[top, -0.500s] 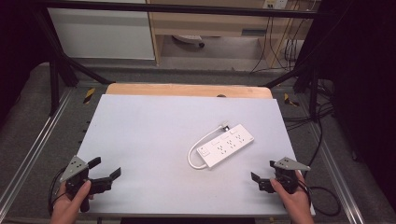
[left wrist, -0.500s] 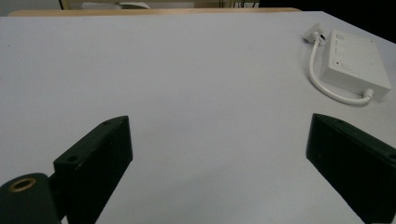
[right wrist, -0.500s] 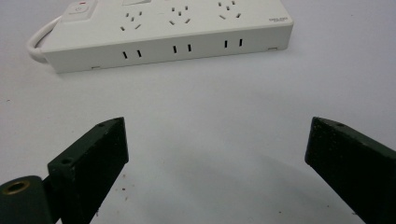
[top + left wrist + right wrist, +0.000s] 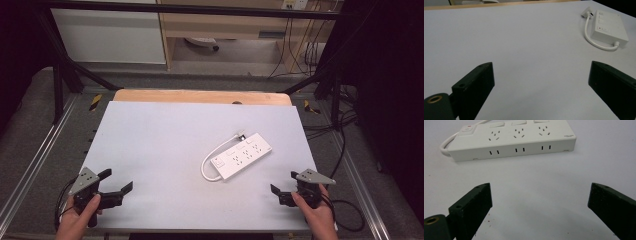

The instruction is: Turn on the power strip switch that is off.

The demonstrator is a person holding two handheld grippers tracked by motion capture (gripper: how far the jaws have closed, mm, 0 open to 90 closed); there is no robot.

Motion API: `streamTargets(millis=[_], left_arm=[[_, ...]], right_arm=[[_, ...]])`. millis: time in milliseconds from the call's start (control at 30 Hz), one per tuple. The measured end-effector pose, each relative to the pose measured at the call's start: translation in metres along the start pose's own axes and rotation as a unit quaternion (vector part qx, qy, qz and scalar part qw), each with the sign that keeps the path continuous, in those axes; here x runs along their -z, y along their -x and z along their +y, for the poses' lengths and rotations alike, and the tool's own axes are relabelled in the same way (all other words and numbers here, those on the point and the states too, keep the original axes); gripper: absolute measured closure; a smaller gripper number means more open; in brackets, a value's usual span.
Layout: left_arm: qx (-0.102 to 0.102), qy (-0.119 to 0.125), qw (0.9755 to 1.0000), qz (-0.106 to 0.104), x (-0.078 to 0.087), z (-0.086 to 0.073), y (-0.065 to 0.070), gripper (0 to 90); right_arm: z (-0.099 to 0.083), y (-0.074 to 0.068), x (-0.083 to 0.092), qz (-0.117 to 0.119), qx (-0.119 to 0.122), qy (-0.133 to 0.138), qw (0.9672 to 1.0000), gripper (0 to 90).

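While both tongs gape empty, we see the white plastic power strip slanting nearer the right tongs than the left tongs.

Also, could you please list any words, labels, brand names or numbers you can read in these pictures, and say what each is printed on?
None can be read.
Small grey print on the top corner of the white power strip: too small and blurred to read.
A red mark by its switch: no text.
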State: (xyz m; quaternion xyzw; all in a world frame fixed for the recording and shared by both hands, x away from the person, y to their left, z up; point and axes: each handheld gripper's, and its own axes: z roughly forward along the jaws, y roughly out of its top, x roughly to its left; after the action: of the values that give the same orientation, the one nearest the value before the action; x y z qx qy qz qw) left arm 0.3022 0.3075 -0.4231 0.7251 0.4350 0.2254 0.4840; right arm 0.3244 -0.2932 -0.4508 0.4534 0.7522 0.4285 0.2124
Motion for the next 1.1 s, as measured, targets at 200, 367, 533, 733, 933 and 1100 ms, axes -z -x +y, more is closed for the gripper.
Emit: streamTargets(millis=[200,367,533,733,933,1100], left_arm=[[-0.002,0.001,1.0000,-0.002,0.000,0.000,0.000,6.4],[-0.002,0.002,1.0000,-0.004,0.000,0.000,0.001,6.4],[-0.008,0.000,1.0000,-0.003,0.000,0.000,0.001,6.4],[-0.004,-0.005,1.0000,-0.005,-0.002,0.000,0.002,6.4],[-0.006,-0.012,0.9999,-0.005,-0.003,-0.001,0.003,6.4],[-0.006,-0.014,0.9999,-0.007,-0.004,-0.001,0.002,6.4]], right_arm=[[0.001,0.002,0.002,-0.003,0.000,0.012,0.9999,5.1],[0.003,0.001,0.004,0.001,-0.003,0.028,0.9996,5.1],[0.007,-0.001,0.007,0.004,-0.003,0.045,0.9990,4.0],[0.012,-0.003,0.009,0.009,-0.015,0.061,0.9980,3.0],[0.020,-0.003,0.011,0.015,-0.022,0.077,0.9967,2.7],[0.035,0.001,0.012,0.005,-0.024,0.087,0.9960,2.6]])
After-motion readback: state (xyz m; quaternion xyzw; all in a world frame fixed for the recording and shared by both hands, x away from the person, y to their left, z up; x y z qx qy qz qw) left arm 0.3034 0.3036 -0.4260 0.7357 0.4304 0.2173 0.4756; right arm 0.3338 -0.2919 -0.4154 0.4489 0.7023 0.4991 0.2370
